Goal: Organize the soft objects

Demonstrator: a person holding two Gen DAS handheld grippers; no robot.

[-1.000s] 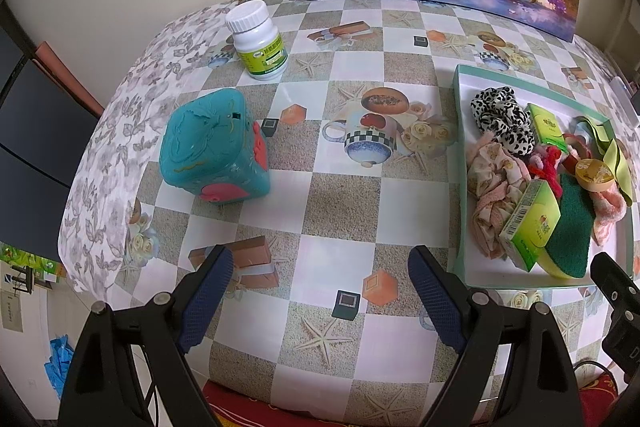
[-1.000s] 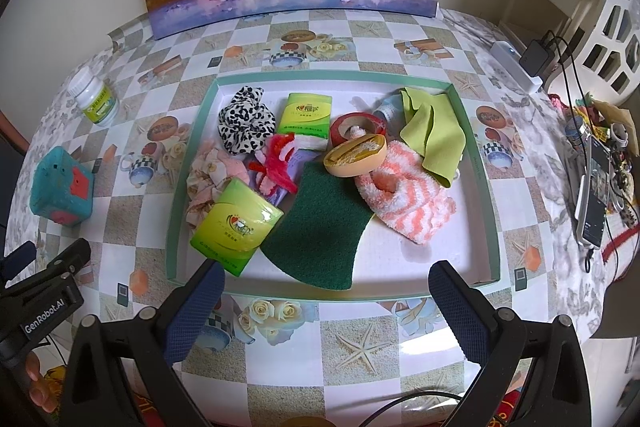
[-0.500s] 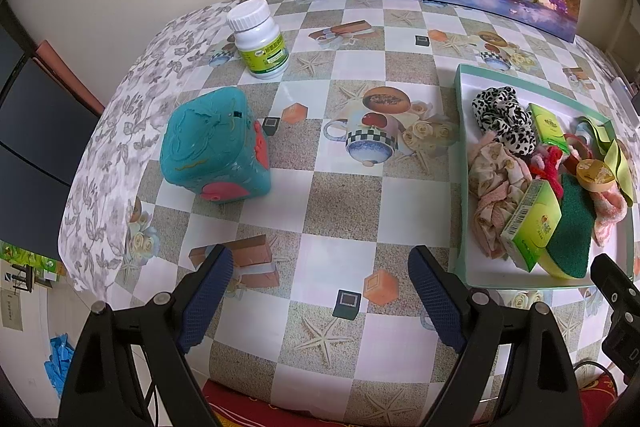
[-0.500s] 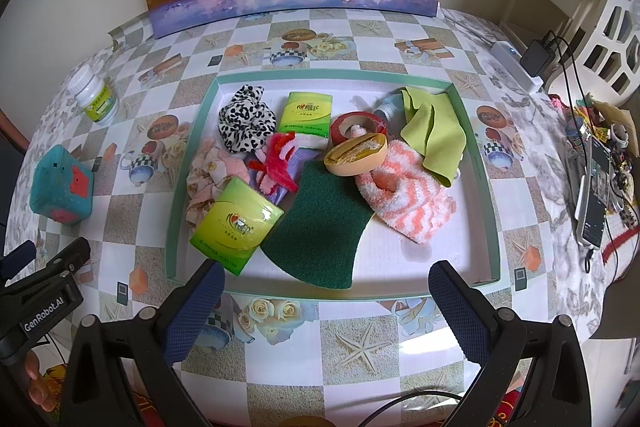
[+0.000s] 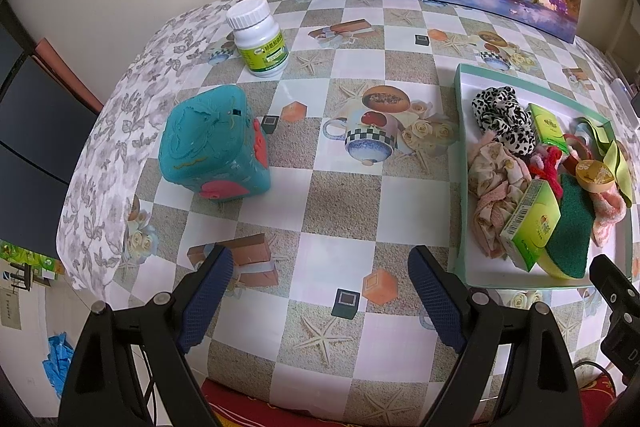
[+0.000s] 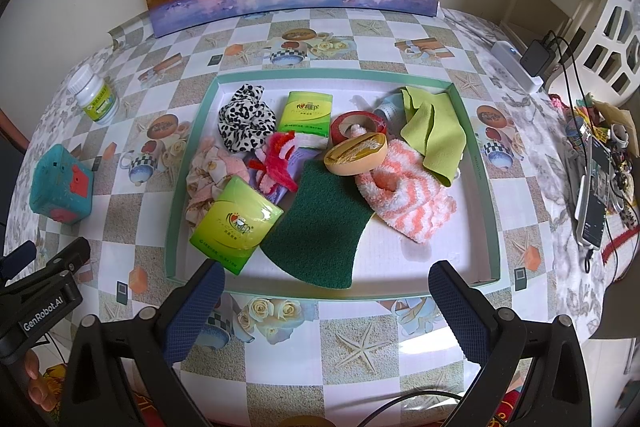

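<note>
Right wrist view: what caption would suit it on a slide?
Open right gripper hovers before a green-rimmed tray of soft items: scourer, striped sock, tissue packs.

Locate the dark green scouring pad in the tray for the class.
In the right wrist view, the dark green scouring pad lies near the front of the green-rimmed tray, between the green tissue pack on its left and the pink striped fuzzy sock on its right.

Ahead of the right gripper's dark blue fingers point(image 6: 196, 311) the tray point(image 6: 486, 187) has a teal rim and white floor. Inside it, the sponge point(image 6: 320, 223) is dark green, the sock point(image 6: 408, 203) has pink and white stripes, the cloth point(image 6: 434, 129) is lime green, and the scrunchie point(image 6: 246, 125) is black and white spotted. Ahead of the left fingers, the cube point(image 5: 212, 147) is teal with red patches.
</note>
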